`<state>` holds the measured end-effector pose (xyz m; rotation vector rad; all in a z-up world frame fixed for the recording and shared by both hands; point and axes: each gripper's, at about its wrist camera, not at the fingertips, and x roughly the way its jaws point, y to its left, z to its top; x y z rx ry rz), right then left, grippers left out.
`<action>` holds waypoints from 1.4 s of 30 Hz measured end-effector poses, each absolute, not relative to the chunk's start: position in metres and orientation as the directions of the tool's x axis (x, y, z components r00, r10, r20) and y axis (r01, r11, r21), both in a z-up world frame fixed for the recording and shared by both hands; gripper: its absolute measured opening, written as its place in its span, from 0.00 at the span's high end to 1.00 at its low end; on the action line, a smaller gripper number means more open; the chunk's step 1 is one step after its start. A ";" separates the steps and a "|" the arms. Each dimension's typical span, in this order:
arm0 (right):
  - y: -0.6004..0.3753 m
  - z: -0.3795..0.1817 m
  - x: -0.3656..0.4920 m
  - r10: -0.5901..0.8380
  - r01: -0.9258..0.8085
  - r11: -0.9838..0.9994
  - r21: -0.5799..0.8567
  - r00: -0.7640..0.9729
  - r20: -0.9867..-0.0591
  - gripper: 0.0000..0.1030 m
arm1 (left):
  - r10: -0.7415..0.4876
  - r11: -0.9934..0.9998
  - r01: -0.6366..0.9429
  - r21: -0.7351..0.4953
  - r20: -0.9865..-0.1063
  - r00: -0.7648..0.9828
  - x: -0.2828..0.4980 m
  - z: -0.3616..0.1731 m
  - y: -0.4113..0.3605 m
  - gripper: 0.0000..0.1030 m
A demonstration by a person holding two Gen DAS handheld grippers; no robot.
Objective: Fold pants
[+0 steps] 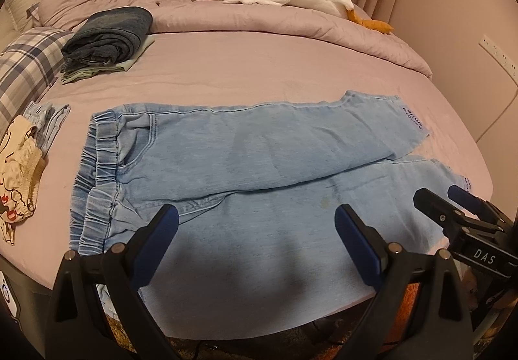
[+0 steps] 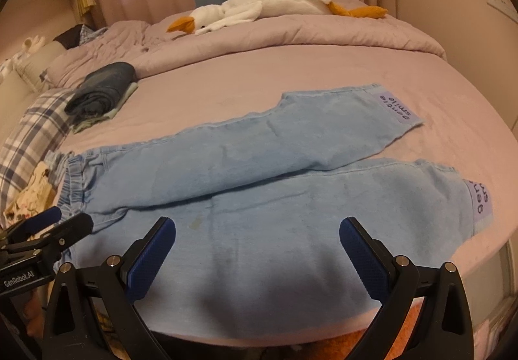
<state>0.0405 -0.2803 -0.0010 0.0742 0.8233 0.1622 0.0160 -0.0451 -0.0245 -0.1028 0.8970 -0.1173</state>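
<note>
The light-blue denim pants point(image 1: 246, 146) lie flat across the middle of the bed point(image 1: 246, 69), elastic waistband point(image 1: 97, 172) at the left of the frame, both legs running to the right, the far leg slanting over the top of the near one. Nothing is folded yet.

The left gripper point(image 1: 255, 224) hovers with its jaws spread wide over the near leg by the crotch, gripping nothing. The right gripper point(image 2: 257, 232) is equally wide and empty above the near leg, further toward the hem.

The step in hand looks like the lengthwise fold, one leg onto the other. To do it well, I would pinch the near edge at the waistband with the left and at the hem with the right, take only the layers meant to move, lift both ends level, and lay the seams in line before letting go.

The right wrist view reads the "gentle smile" hem patches point(image 2: 396, 109) clearly and shows the left gripper at its lower left. The left wrist view shows the full waistband gathers, a cream printed garment point(image 1: 19, 172) at the left edge, and the stack of folded clothes point(image 1: 106, 39) at upper left more fully.
</note>
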 end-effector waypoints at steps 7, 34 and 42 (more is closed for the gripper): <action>-0.285 -0.001 0.042 0.163 -0.095 0.986 0.134 0.668 -0.726 0.02 | -0.138 0.989 0.049 -0.136 -0.784 0.605 0.019 -0.029 -0.045 0.06; -0.318 -0.007 0.042 0.147 0.000 0.981 0.195 0.659 -0.738 0.02 | -0.143 0.988 0.029 -0.155 -0.807 0.573 0.029 -0.036 -0.044 0.06; -0.329 -0.007 0.040 0.140 0.028 0.977 0.211 0.662 -0.737 0.02 | -0.141 0.987 0.021 -0.158 -0.807 0.574 0.030 -0.035 -0.042 0.06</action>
